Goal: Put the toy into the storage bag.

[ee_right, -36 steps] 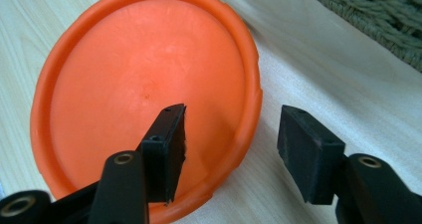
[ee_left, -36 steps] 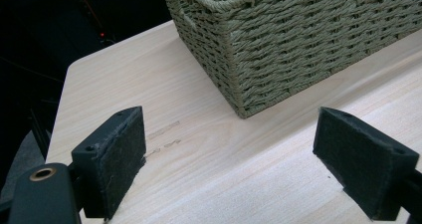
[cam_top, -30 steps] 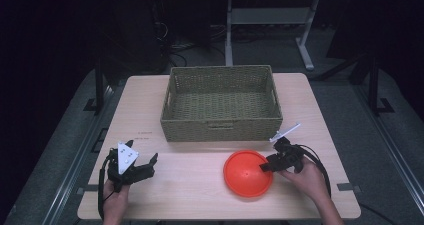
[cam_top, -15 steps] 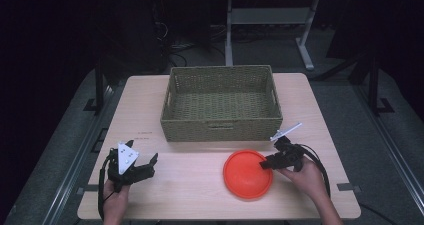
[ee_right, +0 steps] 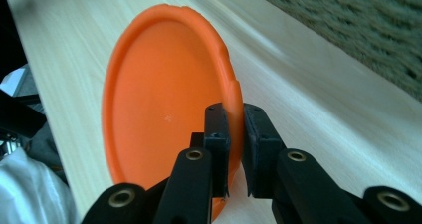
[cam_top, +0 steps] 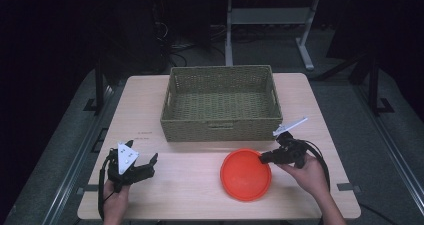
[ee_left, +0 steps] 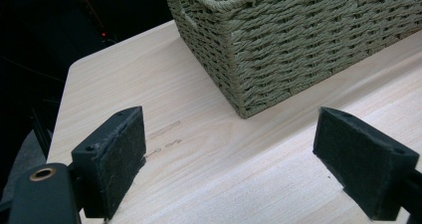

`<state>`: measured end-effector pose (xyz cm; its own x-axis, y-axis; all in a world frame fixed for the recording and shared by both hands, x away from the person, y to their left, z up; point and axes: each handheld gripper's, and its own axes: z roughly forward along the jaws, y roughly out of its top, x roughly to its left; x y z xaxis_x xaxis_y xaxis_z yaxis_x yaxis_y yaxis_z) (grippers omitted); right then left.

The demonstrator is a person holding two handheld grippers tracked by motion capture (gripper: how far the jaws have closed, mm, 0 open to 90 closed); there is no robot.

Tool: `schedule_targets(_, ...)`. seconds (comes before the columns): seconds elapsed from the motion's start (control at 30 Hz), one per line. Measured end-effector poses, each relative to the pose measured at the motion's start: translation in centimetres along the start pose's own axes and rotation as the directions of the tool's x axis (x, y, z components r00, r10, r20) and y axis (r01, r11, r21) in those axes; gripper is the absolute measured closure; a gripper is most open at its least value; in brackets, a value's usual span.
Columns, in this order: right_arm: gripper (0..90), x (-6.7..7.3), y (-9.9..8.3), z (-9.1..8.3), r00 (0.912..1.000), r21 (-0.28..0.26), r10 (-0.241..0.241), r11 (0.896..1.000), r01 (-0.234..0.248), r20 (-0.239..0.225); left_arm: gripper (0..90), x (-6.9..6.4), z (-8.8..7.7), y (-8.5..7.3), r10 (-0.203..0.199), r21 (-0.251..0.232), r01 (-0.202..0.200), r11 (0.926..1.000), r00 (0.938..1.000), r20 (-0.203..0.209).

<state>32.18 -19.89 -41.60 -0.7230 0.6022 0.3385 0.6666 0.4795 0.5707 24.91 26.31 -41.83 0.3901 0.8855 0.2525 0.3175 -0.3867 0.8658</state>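
One orange plate (cam_top: pixel 246 174), lower centre of the high view, in front of the wicker basket (cam_top: pixel 220 103). Judged light, stiff, slick plastic; best taken by its thin raised rim. Right gripper (ee_right: pixel 235 119) has just closed, pinching that rim. Left gripper (ee_left: pixel 229 157) open, empty.

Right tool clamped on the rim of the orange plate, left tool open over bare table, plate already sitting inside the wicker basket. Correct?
Not quite. The orange plate is not in the wicker basket; it is on the table in front of it, as the high view shows. The rest holds: the right tool is clamped on the plate's rim, and the left tool is open over bare table.
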Motion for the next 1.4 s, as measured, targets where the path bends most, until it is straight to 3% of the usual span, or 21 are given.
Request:
schedule_targets(0.3, 81.9, 1.6, 1.6, -2.1, 0.9990, -0.013, -0.045, 0.999, 0.045, -0.008, 12.7, 0.0, 0.0, 0.0, 0.000, 0.000, 0.000, 1.0000, 1.0000, -0.001)
schedule_targets(0.73, 81.9, 1.9, 3.1, -4.3, 0.9982, -0.032, -0.059, 0.998, 0.059, -0.003, 12.8, 0.0, 0.0, 0.0, 0.002, 0.002, -0.002, 1.0000, 1.0000, 0.000)
schedule_targets(1.17, 81.9, 3.0, 6.3, -6.4, 0.9936, -0.027, -0.109, 0.994, 0.110, 0.028, 12.7, 0.1, -0.1, 0.0, 0.000, 0.003, 0.000, 1.0000, 1.0000, -0.004)
schedule_targets(1.4, 81.9, 3.1, 7.8, -7.6, 0.9937, -0.041, -0.112, 0.993, 0.112, 0.012, 12.7, 0.1, 0.0, -0.1, -0.003, 0.004, 0.003, 1.0000, 1.0000, -0.004)
